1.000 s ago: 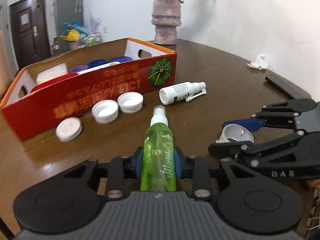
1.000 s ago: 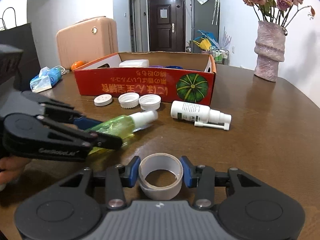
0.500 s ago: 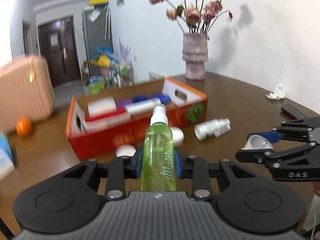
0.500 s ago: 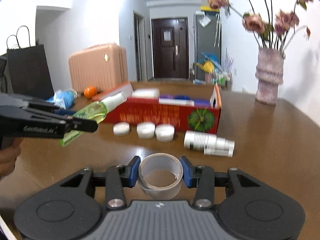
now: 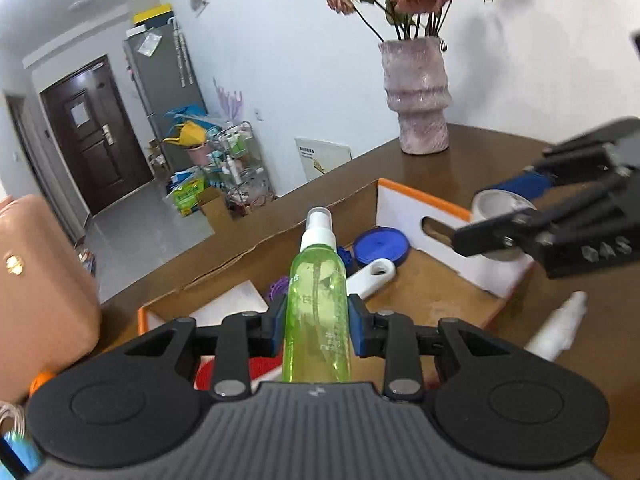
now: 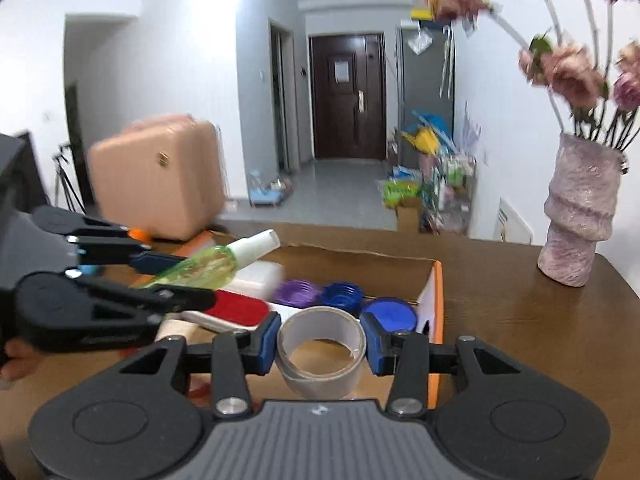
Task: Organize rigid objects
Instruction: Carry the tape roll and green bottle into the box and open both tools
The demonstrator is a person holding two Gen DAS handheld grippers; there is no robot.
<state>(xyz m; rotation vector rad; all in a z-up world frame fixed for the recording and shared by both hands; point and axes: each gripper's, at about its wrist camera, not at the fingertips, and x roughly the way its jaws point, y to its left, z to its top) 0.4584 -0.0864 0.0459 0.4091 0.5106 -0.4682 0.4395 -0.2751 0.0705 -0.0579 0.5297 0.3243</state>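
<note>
Jaws clamp green bottle (image 5: 318, 304) — tape roll (image 6: 322, 350).

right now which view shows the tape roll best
The right wrist view: the tape roll sits front and centre, its whole ring and hollow core visible, clamped in the right hand-held gripper above the box. In the left wrist view the tape roll appears only at the right edge, blurred and partly hidden by that gripper.
</note>
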